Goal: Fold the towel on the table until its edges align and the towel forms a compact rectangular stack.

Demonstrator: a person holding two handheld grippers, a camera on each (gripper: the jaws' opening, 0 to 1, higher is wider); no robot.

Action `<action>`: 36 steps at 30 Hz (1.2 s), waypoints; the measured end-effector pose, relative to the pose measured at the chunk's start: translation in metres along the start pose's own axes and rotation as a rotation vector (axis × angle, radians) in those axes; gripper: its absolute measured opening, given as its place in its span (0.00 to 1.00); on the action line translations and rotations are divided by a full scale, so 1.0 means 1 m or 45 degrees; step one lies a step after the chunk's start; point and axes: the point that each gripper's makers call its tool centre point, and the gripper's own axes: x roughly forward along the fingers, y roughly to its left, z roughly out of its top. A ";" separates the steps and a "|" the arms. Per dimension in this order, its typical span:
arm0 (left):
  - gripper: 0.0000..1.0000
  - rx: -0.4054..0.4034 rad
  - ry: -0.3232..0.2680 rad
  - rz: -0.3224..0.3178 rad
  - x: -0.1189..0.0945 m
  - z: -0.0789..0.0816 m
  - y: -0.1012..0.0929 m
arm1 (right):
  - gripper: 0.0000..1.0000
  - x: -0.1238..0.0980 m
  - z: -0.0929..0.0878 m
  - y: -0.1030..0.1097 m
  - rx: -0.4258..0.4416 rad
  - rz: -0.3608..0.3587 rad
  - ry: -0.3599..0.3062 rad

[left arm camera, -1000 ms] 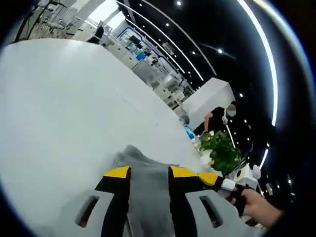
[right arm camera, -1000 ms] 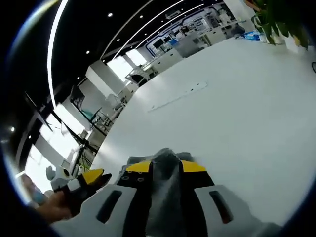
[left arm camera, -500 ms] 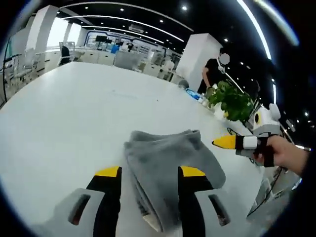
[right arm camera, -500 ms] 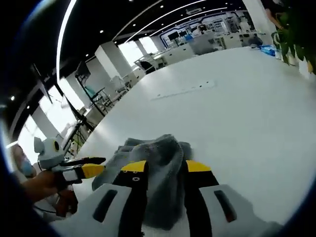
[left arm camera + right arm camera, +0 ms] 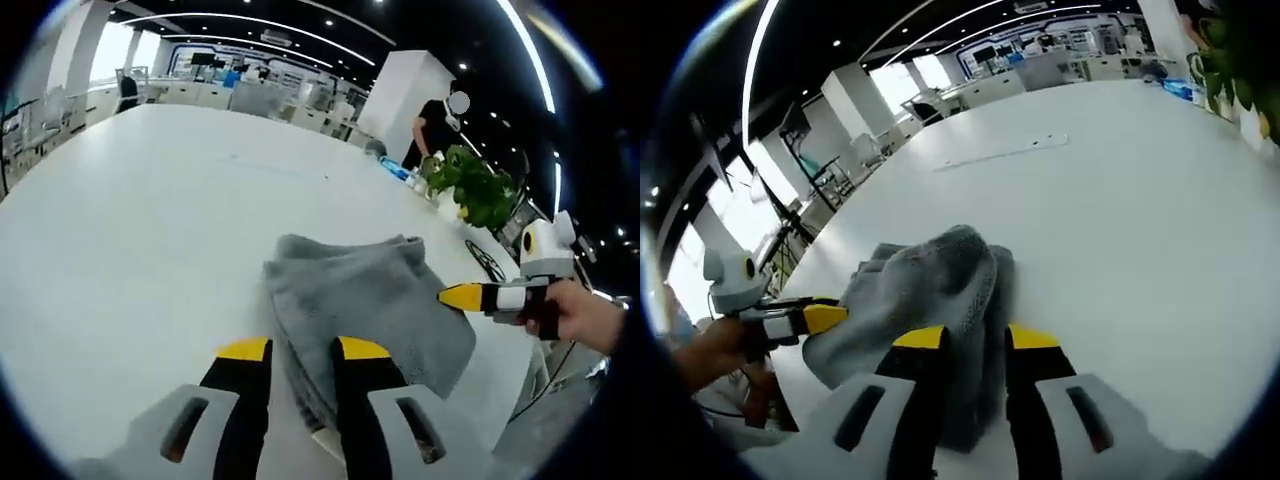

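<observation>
While both grippers sit at the near edge of the towel (image 5: 360, 310), it lies bunched on the white table (image 5: 130, 230), several layers thick but uneven, so I'd call the fold unfinished. Left gripper (image 5: 303, 349): jaws parted a little, towel's near folded edge running into the gap between the tips; can't tell if they're pinching or just straddling it. Right gripper (image 5: 975, 337): same picture, narrow gap with towel fabric between the tips, grip unclear. Key relation: towel lies straight ahead of both jaw pairs, its long axis running roughly left-right across them, each gripper at one end of the near edge. Neither looks clearly nearer. Potted plant (image 5: 470, 190) stands at the far right, well apart.
</observation>
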 end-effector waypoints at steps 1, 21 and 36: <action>0.20 0.005 0.007 0.002 0.001 -0.001 -0.002 | 0.19 0.000 -0.001 0.000 -0.003 -0.001 0.000; 0.16 0.121 0.072 -0.082 0.042 0.011 -0.030 | 0.12 -0.006 0.000 -0.037 0.009 -0.119 -0.043; 0.18 0.241 0.079 -0.085 0.054 0.019 -0.043 | 0.07 -0.015 0.012 -0.043 -0.087 -0.147 -0.101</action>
